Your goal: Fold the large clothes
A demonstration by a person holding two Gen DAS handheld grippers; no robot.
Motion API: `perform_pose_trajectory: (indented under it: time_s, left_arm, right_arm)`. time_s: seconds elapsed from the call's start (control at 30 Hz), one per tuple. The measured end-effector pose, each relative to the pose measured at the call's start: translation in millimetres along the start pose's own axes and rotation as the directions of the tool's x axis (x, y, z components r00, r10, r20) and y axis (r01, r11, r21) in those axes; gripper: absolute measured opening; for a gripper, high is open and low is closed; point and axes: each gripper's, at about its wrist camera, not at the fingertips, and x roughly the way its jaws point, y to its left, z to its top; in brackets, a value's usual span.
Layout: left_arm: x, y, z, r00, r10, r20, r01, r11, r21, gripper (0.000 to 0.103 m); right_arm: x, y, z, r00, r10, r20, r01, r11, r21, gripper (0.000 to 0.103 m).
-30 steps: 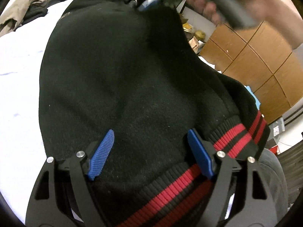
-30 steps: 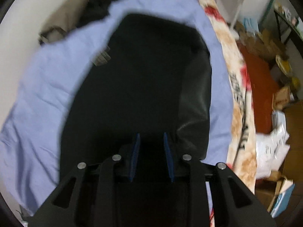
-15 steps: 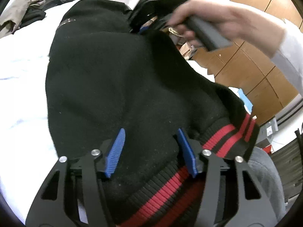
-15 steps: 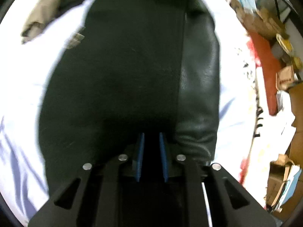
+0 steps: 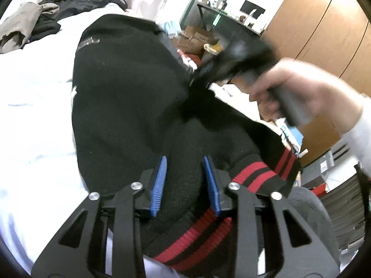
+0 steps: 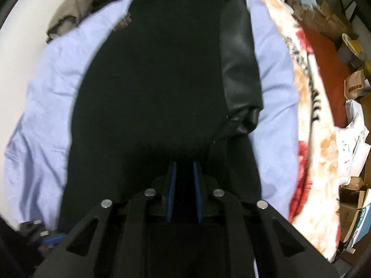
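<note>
A black jacket [image 5: 129, 92] with a red-striped ribbed hem [image 5: 255, 176] lies on the pale bed sheet [image 5: 34, 115]. My left gripper [image 5: 184, 159] is at the hem end, and its jaws are closing on a raised fold of the black knit that fills the gap between the blue pads. A hand [image 5: 301, 88] holds my right gripper [image 5: 199, 76], blurred, at the jacket's right edge. In the right wrist view my right gripper [image 6: 184, 164] is closing slightly on black cloth of the jacket [image 6: 157, 81], next to its leather-look sleeve [image 6: 241, 74].
A heap of brown and black clothes [image 5: 27, 23] lies at the far end of the bed. A floral blanket [image 6: 310, 92] hangs off the bed's right side, with boxes and bags [image 6: 354, 85] on the floor beyond. Wooden wardrobe doors [image 5: 324, 23] stand on the right.
My left jaws narrowed from wide apart to pinching a fold near the hem, and the gripper rose. The right gripper came nearer and lower along the jacket's right edge, pulling cloth with it.
</note>
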Motion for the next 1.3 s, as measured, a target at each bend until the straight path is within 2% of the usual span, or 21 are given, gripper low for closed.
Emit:
perform_pose_trajectory:
  time_s: [0.1, 0.2, 0.3, 0.37, 0.47, 0.53, 0.6, 0.67, 0.77, 0.8, 0.9, 0.97, 1.0, 1.07, 1.13, 1.17, 1.23, 1.3]
  left_arm:
    - [-18.5, 5.4, 8.3, 0.998, -0.024, 0.055, 0.025, 1.0, -0.01, 0.027]
    - [-21.5, 18.4, 12.3, 0.998, -0.034, 0.06, 0.037, 0.998, -0.05, 0.027]
    - [-3.9, 26.6, 4.4, 1.0, -0.015, 0.013, 0.016, 0.997, -0.075, 0.027]
    - [9.2, 27.2, -1.4, 1.0, -0.017, -0.025, 0.015, 0.997, -0.069, 0.022]
    - [31.8, 20.7, -10.5, 0.995, -0.043, -0.094, 0.037, 0.997, -0.063, 0.007]
    - [47.1, 10.1, -17.8, 0.989, -0.027, -0.143, 0.026, 1.0, -0.014, 0.003]
    - [59.8, -1.9, -25.5, 0.985, 0.06, -0.161, -0.045, 0.995, 0.093, 0.003]
    - [61.9, -4.1, -26.0, 0.985, 0.069, -0.156, -0.056, 0.995, 0.086, 0.003]
    - [62.1, -3.6, -27.1, 0.987, 0.063, -0.151, -0.053, 0.996, 0.07, 0.003]
    - [61.9, -3.1, -27.4, 0.987, 0.061, -0.149, -0.052, 0.997, 0.063, 0.003]
    - [61.9, -0.6, -28.5, 0.987, 0.062, -0.147, -0.053, 0.997, 0.064, 0.003]
    - [60.3, -0.6, -29.7, 0.987, 0.06, -0.147, -0.051, 0.997, 0.061, 0.003]
    - [60.4, -0.7, -30.1, 0.988, 0.06, -0.146, -0.051, 0.997, 0.061, 0.003]
    - [59.7, 1.0, -30.7, 0.988, 0.056, -0.145, -0.048, 0.997, 0.059, 0.003]
    - [60.6, 0.2, -31.8, 0.988, 0.052, -0.144, -0.044, 0.998, 0.055, 0.003]
    - [60.0, 2.6, -33.2, 0.989, 0.049, -0.142, -0.042, 0.998, 0.054, 0.003]
    - [60.1, 5.8, -33.0, 0.989, 0.041, -0.141, -0.034, 0.998, 0.05, 0.003]
    - [59.5, 8.0, -32.4, 0.988, 0.022, -0.153, -0.015, 0.999, 0.042, 0.003]
  right_arm:
    - [24.6, -7.6, 8.2, 1.0, 0.012, 0.001, -0.012, 0.999, 0.046, 0.014]
    - [27.8, -8.1, 13.8, 1.0, 0.018, -0.002, -0.018, 0.998, 0.058, 0.014]
    - [10.8, -3.8, 13.7, 1.0, 0.021, -0.004, -0.021, 1.0, 0.007, 0.016]
    - [-10.4, -2.6, 15.5, 0.999, 0.043, 0.026, -0.043, 0.999, -0.003, 0.016]
    - [-53.5, 6.0, 27.5, 0.99, 0.061, 0.128, -0.056, 0.997, -0.045, 0.017]
    - [-74.8, 11.4, 44.2, 0.98, 0.055, 0.191, -0.043, 0.997, -0.063, 0.017]
    - [-84.5, 14.7, 66.1, 0.972, 0.032, 0.232, -0.015, 0.997, -0.076, 0.017]
    - [-85.2, 16.2, 97.8, 0.966, 0.005, 0.259, 0.017, 0.996, -0.083, 0.017]
    - [-81.2, 14.9, 145.9, 0.939, -0.1, 0.329, 0.134, 0.988, -0.082, 0.017]
    - [-74.8, 10.3, 165.9, 0.933, -0.105, 0.345, 0.132, 0.99, -0.057, 0.017]
    - [-45.3, -8.5, 202.6, 0.939, -0.095, 0.332, 0.101, 0.995, -0.002, 0.017]
    - [-15.8, -14.2, 226.7, 0.945, -0.119, 0.306, 0.118, 0.993, 0.022, 0.017]
    - [4.6, -16.1, 237.6, 0.944, -0.15, 0.293, 0.153, 0.988, 0.012, 0.016]
    - [35.3, -16.5, 240.7, 0.952, -0.164, 0.258, 0.169, 0.986, 0.001, 0.016]
    - [71.3, -25.9, 244.1, 0.969, -0.123, 0.214, 0.117, 0.992, 0.038, 0.015]
    - [80.0, -30.8, 243.1, 0.971, -0.104, 0.217, 0.094, 0.994, 0.055, 0.015]
    - [84.2, -32.3, 237.9, 0.96, -0.103, 0.261, 0.093, 0.994, 0.051, 0.015]
    - [71.4, -19.5, 226.3, 0.938, -0.166, 0.304, 0.168, 0.986, 0.02, 0.015]
